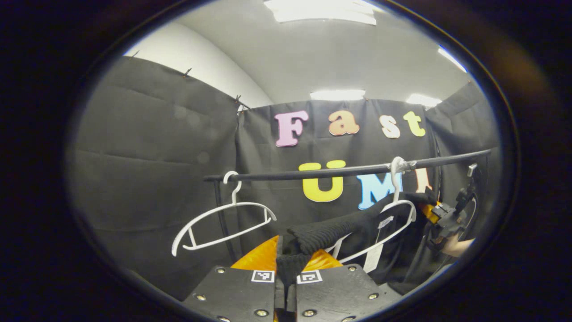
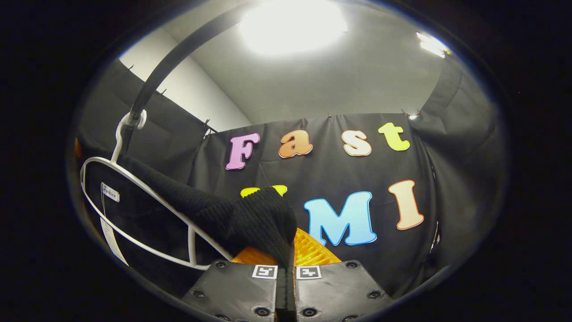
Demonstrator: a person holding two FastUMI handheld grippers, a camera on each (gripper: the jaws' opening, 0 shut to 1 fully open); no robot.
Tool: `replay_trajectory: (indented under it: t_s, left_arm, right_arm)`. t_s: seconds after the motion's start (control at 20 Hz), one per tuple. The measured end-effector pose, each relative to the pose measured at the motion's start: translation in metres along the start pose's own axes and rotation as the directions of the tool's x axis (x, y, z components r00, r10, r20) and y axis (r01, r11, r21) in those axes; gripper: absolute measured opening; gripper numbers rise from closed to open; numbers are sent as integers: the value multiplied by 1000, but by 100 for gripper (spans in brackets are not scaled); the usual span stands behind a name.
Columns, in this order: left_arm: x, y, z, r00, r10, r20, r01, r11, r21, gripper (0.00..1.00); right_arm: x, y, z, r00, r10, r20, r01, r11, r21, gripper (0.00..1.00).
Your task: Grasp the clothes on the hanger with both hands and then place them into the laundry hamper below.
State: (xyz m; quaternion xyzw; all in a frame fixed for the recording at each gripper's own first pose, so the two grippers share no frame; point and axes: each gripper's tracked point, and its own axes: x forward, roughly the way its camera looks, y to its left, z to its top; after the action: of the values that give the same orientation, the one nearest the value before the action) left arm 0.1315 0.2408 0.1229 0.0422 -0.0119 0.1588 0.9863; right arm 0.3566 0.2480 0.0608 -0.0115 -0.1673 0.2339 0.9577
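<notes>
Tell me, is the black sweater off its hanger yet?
Not yet. The black sweater still drapes over the white hanger hooked on the rail, though both grippers' jaws pinch its knit.

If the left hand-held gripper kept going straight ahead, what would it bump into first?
The left hand-held gripper is shut on the black sweater, so that knit bunches right ahead. Past it, probably the booth's black cloth wall under the rail, though depth is hard to judge.

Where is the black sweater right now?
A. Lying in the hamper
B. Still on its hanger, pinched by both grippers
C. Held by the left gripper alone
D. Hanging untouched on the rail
B: the black sweater still drapes its white hanger on the rail, with the left gripper and right gripper each clamped on a fold of knit.
</notes>
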Motion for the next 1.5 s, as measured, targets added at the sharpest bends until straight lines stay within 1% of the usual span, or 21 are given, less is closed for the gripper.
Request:
replay_trajectory:
  t_s: [0.15, 0.25, 0.35, 0.45, 0.6, 0.7, 0.8, 0.9, 0.95, 1.0, 1.15, 1.3, 1.5]
  left_arm:
    - [5, -6, 6, 1000, -20, 2, 20, 997, 73, 3]
    - [10, -6, 1, 999, -46, -8, 46, 995, 84, 3]
    - [16, -3, -5, 997, -74, -16, 75, 995, 58, 3]
    - [24, 6, -11, 996, -89, -27, 89, 996, 29, 3]
    - [41, 18, -36, 994, -89, -62, 85, 994, -62, 3]
    - [40, 19, -52, 993, -95, -76, 85, 989, -117, 3]
    - [33, 19, -65, 991, -106, -82, 90, 981, -172, 3]
    - [28, 21, -77, 989, -107, -99, 85, 975, -203, 3]
    - [27, 21, -81, 989, -106, -107, 82, 974, -210, 4]
    - [27, 21, -86, 988, -104, -114, 78, 973, -215, 4]
    - [25, 18, -103, 985, -104, -140, 70, 970, -233, 3]
    - [18, 17, -124, 980, -99, -170, 53, 964, -260, 4]
    - [12, 14, -151, 974, -105, -201, 27, 934, -355, 4]
  right_arm:
    - [4, 0, -2, 1000, 17, 4, -16, 1000, -2, 1]
    - [4, 1, -4, 1000, 29, 2, -29, 1000, 6, 1]
    - [7, 3, -7, 999, 46, -3, -46, 999, 13, 0]
    - [15, 9, -14, 997, 74, -26, -74, 997, 22, 0]
    - [21, 13, -33, 993, 98, -62, -98, 995, 12, 1]
    - [17, 16, -43, 991, 109, -81, -108, 994, 14, 0]
    - [13, 18, -50, 988, 120, -101, -117, 993, 31, 1]
    - [11, 19, -58, 984, 128, -120, -124, 991, 42, 1]
    - [9, 21, -61, 983, 131, -127, -128, 991, 37, 0]
    - [9, 22, -66, 982, 134, -132, -131, 991, 32, 2]
    - [7, 27, -80, 977, 139, -160, -135, 990, 37, 1]
    - [-2, 30, -92, 974, 133, -182, -133, 991, 12, 1]
    - [-12, 35, -108, 965, 148, -216, -148, 989, 17, 1]
